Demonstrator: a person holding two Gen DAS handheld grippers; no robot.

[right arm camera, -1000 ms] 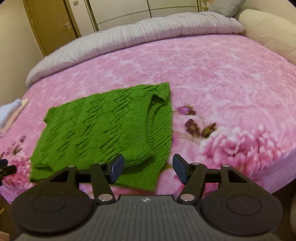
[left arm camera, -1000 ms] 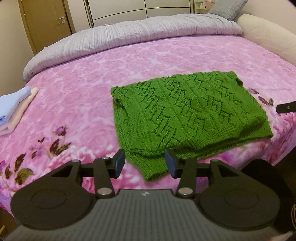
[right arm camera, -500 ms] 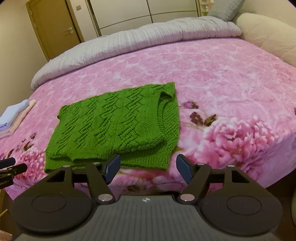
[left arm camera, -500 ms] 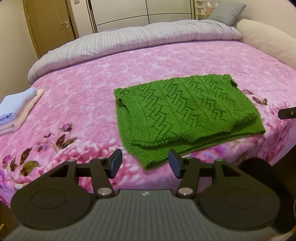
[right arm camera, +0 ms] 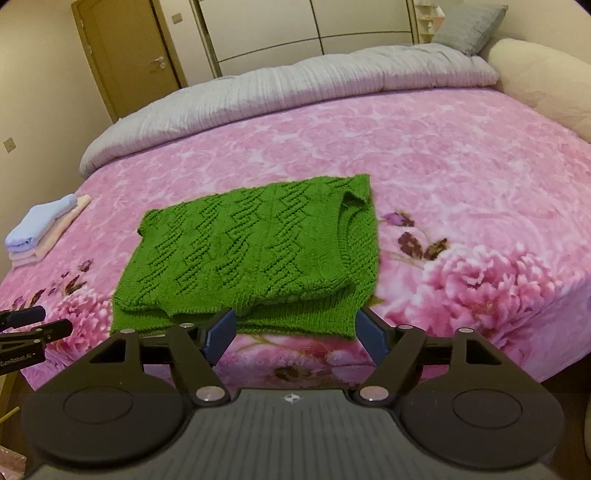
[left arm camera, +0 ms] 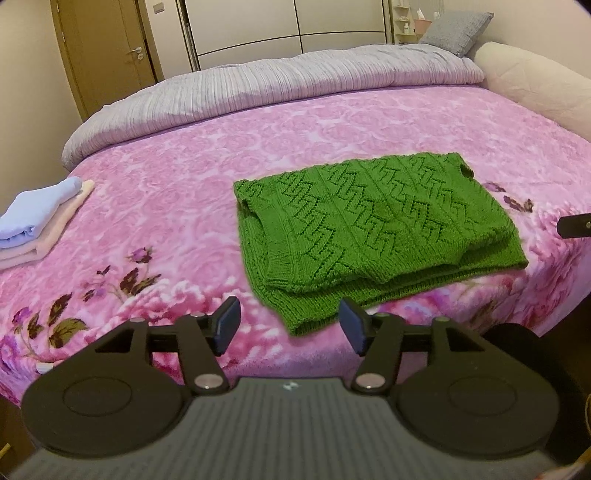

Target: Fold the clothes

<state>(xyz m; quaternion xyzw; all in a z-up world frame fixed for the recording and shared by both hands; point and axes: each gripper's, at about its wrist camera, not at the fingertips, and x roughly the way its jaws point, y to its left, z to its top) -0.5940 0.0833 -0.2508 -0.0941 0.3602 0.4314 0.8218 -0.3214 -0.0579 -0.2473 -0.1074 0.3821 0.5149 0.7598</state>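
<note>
One green knitted sweater lies folded at the centre of the frame on one bed with a pink floral cover. At the left edge sits one small stack of folded clothes, two pieces: a pale blue one on top, a pale pink one beneath. Two tongs are in view: the left tongs and the right tongs, each with two fingers spread apart. Along the top lie one grey duvet, one grey pillow at upper right, and one door at upper left.
</note>
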